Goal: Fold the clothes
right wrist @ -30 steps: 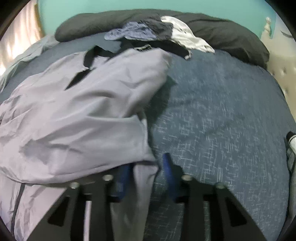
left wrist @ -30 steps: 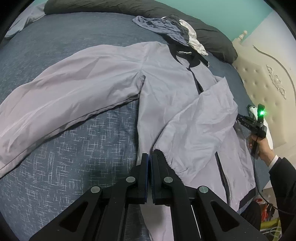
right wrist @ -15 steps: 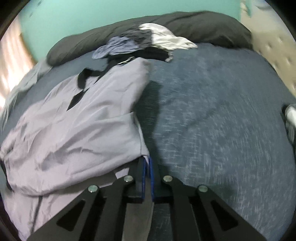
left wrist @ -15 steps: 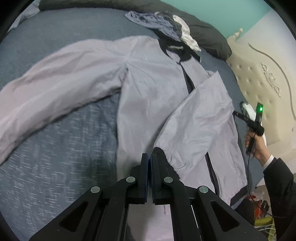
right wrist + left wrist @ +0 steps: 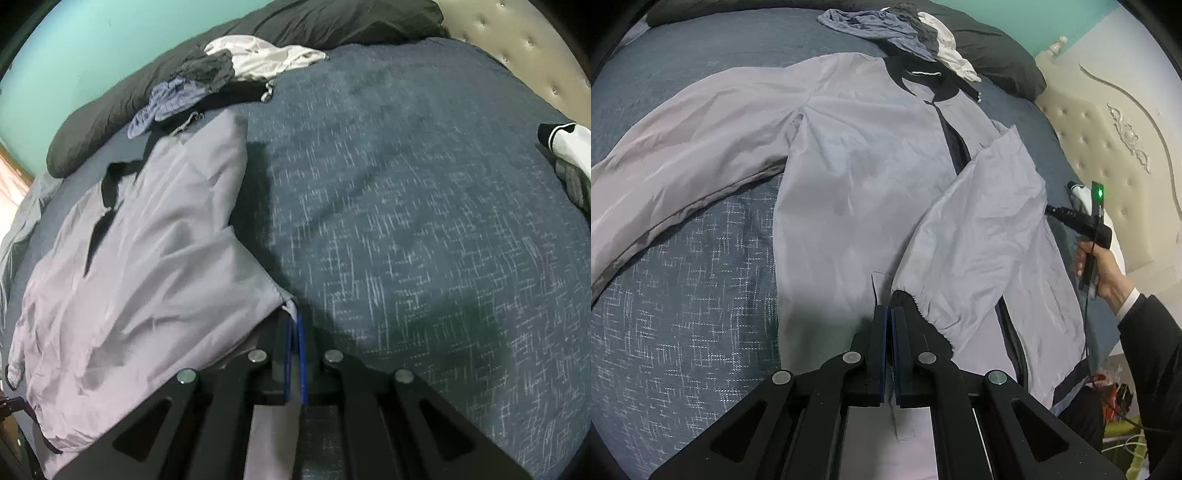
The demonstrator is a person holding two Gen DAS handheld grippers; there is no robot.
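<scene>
1. The left gripper (image 5: 889, 314) has its jaws pressed together with almost no gap; a thin strip of the jacket's pale cloth runs between the blue pads, and the dark gathered cuff (image 5: 908, 300) of the folded sleeve lies just beside the right-hand fingertip.
2. The right gripper (image 5: 294, 317) is also closed tight, pinching a corner of the jacket's (image 5: 140, 251) edge, which pokes up pale between the blue pads.
3. In the left wrist view the right gripper appears at the far side of the jacket, held in the person's hand (image 5: 1102, 269); a green light (image 5: 1100, 192) glows on it and a dark sleeve with a white shirt cuff shows behind.
4. The grey jacket (image 5: 857, 177) lies front-up across the bed, collar towards the far end. One sleeve (image 5: 683, 147) stretches out flat to the side; the other sleeve (image 5: 975, 240) is folded in over the chest.
5. The bed is covered by a dark blue spread (image 5: 406, 206) flecked with white.
6. Beyond the collar sits a small heap of clothes (image 5: 207, 81) in blue, dark grey and white, against a long black pillow (image 5: 332, 22).
7. A cream tufted headboard (image 5: 1108, 147) with carved trim stands to one side, and the wall (image 5: 81, 51) is turquoise.
8. No writing can be read anywhere.
</scene>
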